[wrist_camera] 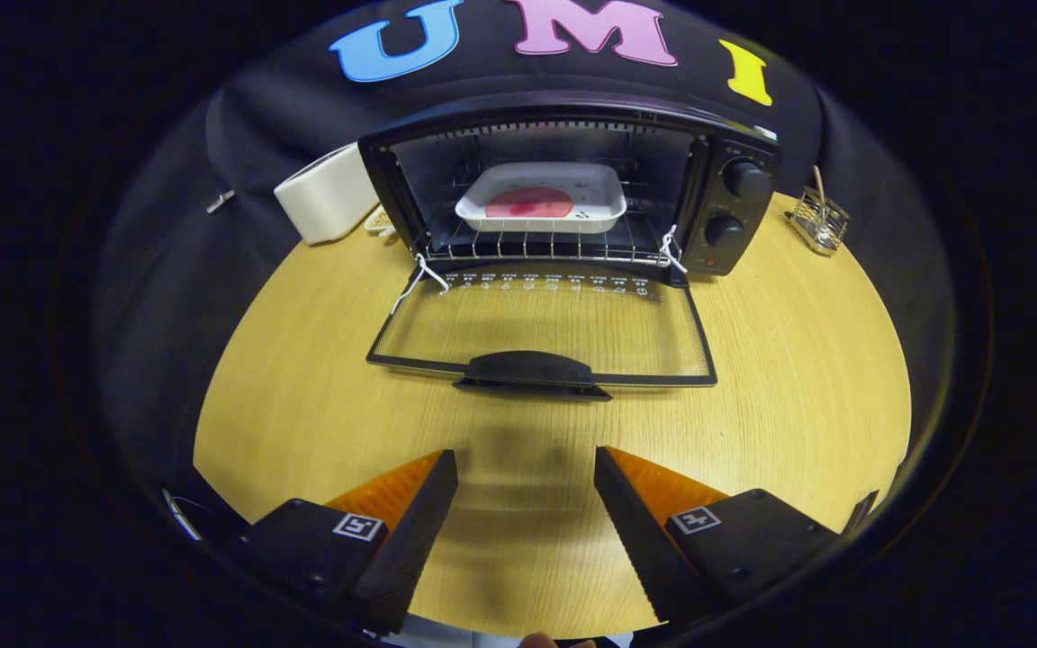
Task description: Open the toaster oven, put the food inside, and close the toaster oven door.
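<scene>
A black toaster oven (725,193) stands at the far side of the round wooden table (798,378). Its glass door (541,328) is folded down flat toward me, with the black handle (527,369) at its near edge. Inside, on the wire rack (536,245), rests a white tray (544,202) holding pink-red food (529,203). My gripper (526,463) hovers over the table a short way back from the door handle. It is open, with only bare tabletop between the fingers.
A white boxy appliance (328,193) sits left of the oven, touching the booth cloth. A small wire holder (817,220) stands to the oven's right near the table edge. Two knobs (746,180) face me on the oven's right panel.
</scene>
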`<state>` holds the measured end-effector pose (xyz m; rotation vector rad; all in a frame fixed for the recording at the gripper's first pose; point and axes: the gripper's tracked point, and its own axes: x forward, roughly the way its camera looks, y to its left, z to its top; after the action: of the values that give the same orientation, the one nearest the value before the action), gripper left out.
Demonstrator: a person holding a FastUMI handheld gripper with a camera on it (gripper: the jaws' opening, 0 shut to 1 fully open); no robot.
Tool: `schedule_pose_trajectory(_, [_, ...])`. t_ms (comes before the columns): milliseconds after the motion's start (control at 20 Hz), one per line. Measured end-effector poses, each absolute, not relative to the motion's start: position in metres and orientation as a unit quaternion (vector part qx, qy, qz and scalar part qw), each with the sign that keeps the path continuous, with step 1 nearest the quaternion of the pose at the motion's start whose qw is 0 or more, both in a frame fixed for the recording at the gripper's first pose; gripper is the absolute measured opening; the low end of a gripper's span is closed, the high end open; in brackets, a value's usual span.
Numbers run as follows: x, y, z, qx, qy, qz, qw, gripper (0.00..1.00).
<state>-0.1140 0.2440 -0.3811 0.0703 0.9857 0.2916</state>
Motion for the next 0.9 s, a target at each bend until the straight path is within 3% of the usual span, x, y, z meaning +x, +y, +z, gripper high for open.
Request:
schedule_pose_trajectory(650, [-0.072, 0.258, -0.417, 0.034, 0.501, 0.051, 0.863, 0.99])
schedule_pose_trajectory(900, [-0.074, 0.257, -0.408, 0.037, 0.486, 0.052, 0.872, 0.99])
